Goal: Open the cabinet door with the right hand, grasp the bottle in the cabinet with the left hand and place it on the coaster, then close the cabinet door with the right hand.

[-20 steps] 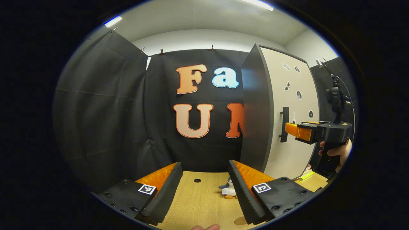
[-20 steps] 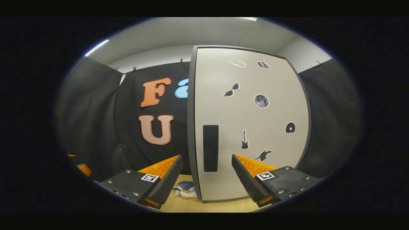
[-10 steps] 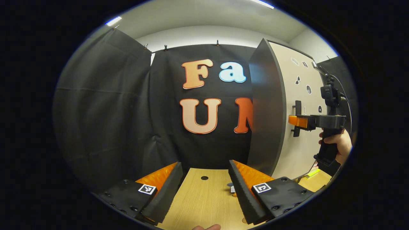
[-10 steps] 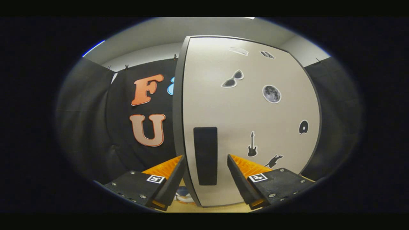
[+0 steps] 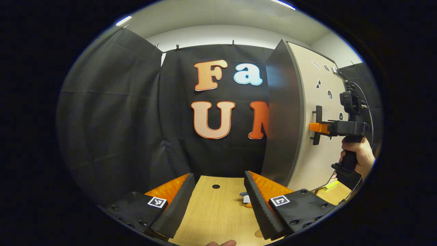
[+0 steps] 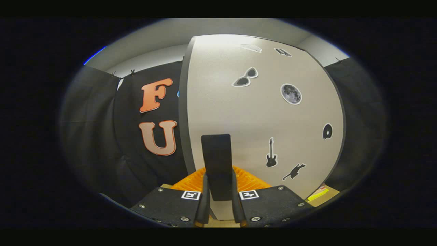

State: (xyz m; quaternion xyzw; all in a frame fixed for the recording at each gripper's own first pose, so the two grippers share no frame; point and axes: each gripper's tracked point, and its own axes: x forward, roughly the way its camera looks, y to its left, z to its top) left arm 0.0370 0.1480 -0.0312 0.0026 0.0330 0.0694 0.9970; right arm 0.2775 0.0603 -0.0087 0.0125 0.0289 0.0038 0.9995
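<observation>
A tall cabinet (image 5: 283, 119) stands on the right of the wooden table (image 5: 218, 212). Its pale door (image 6: 266, 116), dotted with stickers, is closed and hides the inside. My right gripper (image 6: 218, 179) is shut on the door's dark vertical handle (image 6: 216, 153), one finger on each side. In the left gripper view that gripper (image 5: 315, 127) meets the handle (image 5: 318, 116), held by a hand (image 5: 358, 153). My left gripper (image 5: 219, 176) hovers open over the table with nothing between its fingers. A round tan coaster (image 5: 258, 234) peeks out beside its right finger.
A small penguin toy (image 5: 246, 199) lies on the table, half hidden behind the left gripper's right finger. The tabletop has a small round hole (image 5: 215, 186). A yellow-green flat item (image 6: 317, 194) lies by the cabinet's base. Black cloth walls close in behind and to the left.
My right gripper moved forward to the handle and went from open to shut on it. The left gripper stayed open and barely shifted.
</observation>
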